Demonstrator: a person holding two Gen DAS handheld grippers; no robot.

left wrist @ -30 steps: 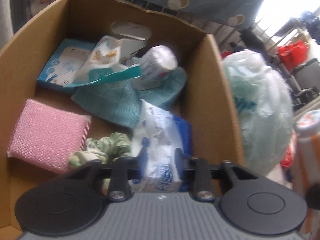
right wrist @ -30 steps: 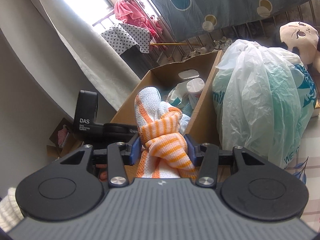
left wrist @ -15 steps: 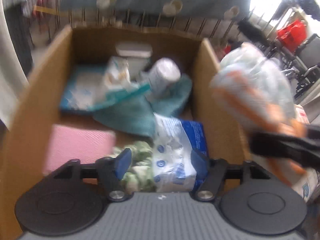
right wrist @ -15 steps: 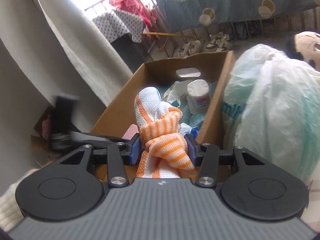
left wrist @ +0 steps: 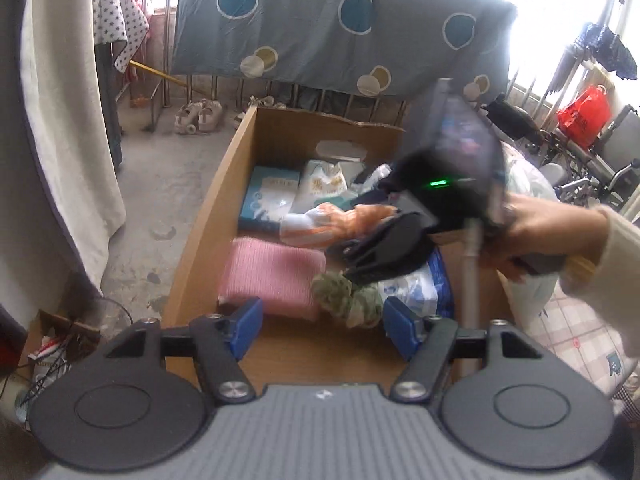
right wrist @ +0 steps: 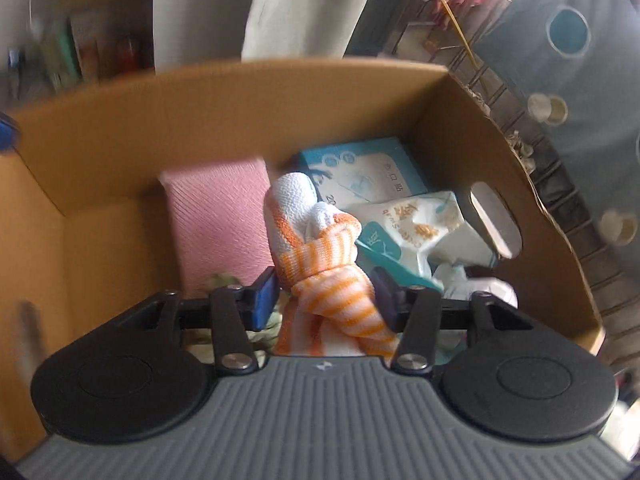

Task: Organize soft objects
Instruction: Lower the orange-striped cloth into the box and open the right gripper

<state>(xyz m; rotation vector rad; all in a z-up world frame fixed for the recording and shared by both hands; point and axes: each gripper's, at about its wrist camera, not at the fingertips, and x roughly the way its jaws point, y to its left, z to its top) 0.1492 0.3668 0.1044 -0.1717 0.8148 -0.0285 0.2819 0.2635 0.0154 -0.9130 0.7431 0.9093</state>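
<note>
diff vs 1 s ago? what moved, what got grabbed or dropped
Right tool carried the orange-striped cloth from outside the box to over its inside; its fingers have widened slightly, cloth not dropped yet. Left tool let go of the blue-white pack, opened and pulled back. Pink sponge and the other box contents unmoved.

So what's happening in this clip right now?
A person is packing soft things into a cardboard box. The right gripper holds a knotted orange-and-white striped cloth over the box, above the pink sponge and tissue packs already inside; its jaws look slightly loosened around the cloth. The left gripper hangs open and empty at the near end of the box, beside a green scrunchie.
</note>
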